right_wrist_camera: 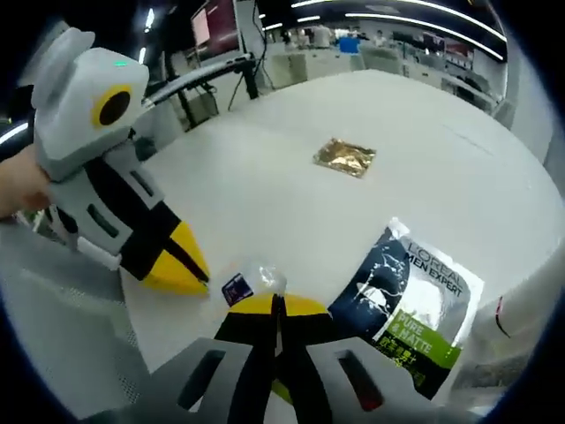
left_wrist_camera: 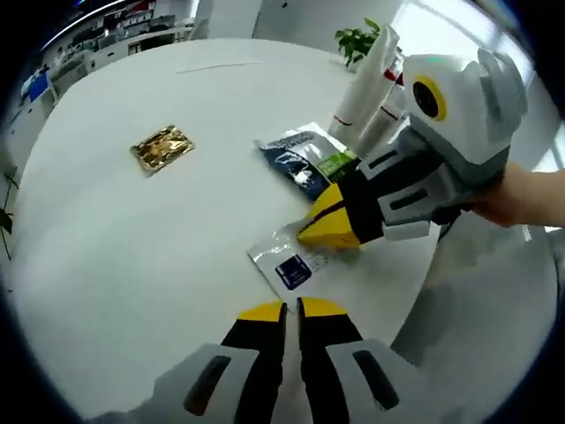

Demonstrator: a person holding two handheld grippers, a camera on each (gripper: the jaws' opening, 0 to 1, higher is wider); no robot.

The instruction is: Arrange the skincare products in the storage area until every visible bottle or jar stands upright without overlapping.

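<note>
Left gripper [left_wrist_camera: 291,309] rises from the bottom centre of the left gripper view, its yellow-tipped jaws pressed together with nothing between them; it hovers over the white table [left_wrist_camera: 132,256]. Right gripper [left_wrist_camera: 328,225] enters from the right of the frame, held by a hand [left_wrist_camera: 516,194]; its yellow tips come down on a small clear sachet [left_wrist_camera: 296,262] at centre frame, and whether they pinch it cannot be told from here; the sachet lies flat, its long axis running from lower left toward upper right. Just above it lies a dark blue packet [left_wrist_camera: 305,157], flat, long axis slanting from upper left to lower right; a gold foil sachet [left_wrist_camera: 162,147] lies well apart at upper left; white tubes [left_wrist_camera: 371,84] stand upright at upper right, near a green plant [left_wrist_camera: 356,40].

In the right gripper view, the right gripper [right_wrist_camera: 275,307] sits at bottom centre, jaws closed, tips at the edge of the small clear sachet [right_wrist_camera: 252,281]; no item is visible between them; the left gripper [right_wrist_camera: 177,265] reaches in from the left, its yellow tips just beside the sachet. The dark blue packet [right_wrist_camera: 415,305] lies at lower right, printed text reading toward upper right; the gold foil sachet [right_wrist_camera: 344,157] rests at upper centre.

Judged step: gathering the flat sachets, starting with the clear one; the next move likely calls for opening one pair of jaws and sliding a tip under the thin edge, since a flat sachet offers little to grip.
</note>
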